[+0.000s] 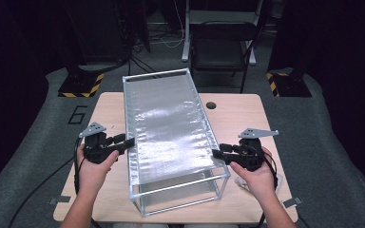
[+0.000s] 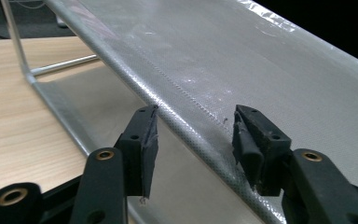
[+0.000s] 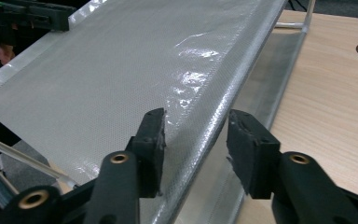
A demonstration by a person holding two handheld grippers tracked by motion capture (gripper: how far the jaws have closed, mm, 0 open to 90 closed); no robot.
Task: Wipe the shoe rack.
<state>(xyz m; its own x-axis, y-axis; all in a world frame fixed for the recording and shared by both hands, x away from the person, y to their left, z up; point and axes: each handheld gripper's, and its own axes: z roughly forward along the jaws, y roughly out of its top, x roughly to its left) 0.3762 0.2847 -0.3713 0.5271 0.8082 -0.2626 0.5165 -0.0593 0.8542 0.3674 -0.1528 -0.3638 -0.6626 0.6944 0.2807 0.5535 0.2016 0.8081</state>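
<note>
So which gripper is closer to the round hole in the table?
Right. The right gripper sits at the rack's edge on the hole's side; the left gripper is across the rack.

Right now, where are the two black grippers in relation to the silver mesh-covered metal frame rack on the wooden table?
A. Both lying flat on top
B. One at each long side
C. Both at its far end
B: the left gripper reaches the silver mesh-covered metal frame rack at its left rail, the right gripper at its right rail.

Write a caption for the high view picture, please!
Two hand-held grippers, left gripper and right gripper, reach for opposite top edges of a silvery mesh-covered rack on a wooden table.
</note>
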